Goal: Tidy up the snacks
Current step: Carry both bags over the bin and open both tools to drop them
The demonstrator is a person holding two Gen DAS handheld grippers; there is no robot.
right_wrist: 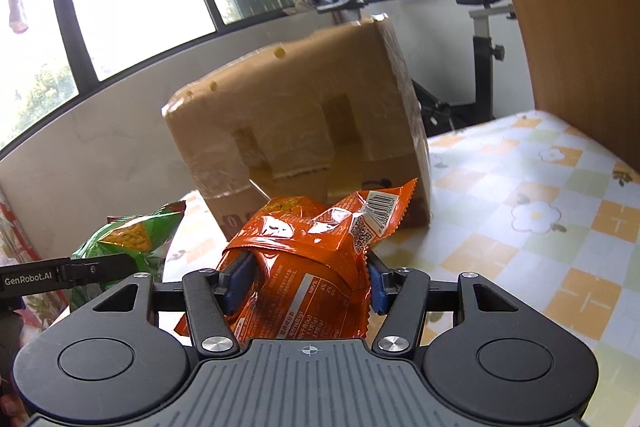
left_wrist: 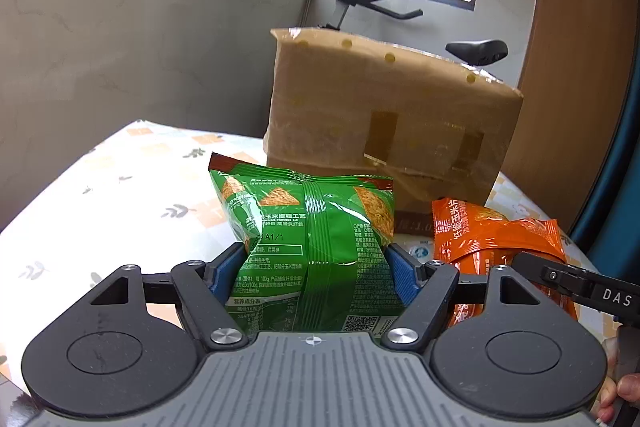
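Observation:
A green snack bag (left_wrist: 308,239) stands upright between the blue pads of my left gripper (left_wrist: 316,267), which is shut on it above the table. An orange snack bag (right_wrist: 304,255) is crumpled between the pads of my right gripper (right_wrist: 306,279), shut on it. The orange snack bag (left_wrist: 496,239) also shows at the right of the left wrist view, with the right gripper's finger (left_wrist: 560,275) on it. In the right wrist view the green snack bag (right_wrist: 132,239) sits at the left, held by the left gripper's finger (right_wrist: 92,271). Both bags hang just in front of a taped cardboard box (left_wrist: 388,123).
The cardboard box (right_wrist: 304,131) stands on a table with a flower-patterned cloth (right_wrist: 532,211). Behind it are an exercise bike (right_wrist: 480,47), a low grey wall and windows. A wooden panel (left_wrist: 576,67) rises at the right. A person's fingers (left_wrist: 620,395) show at the lower right edge.

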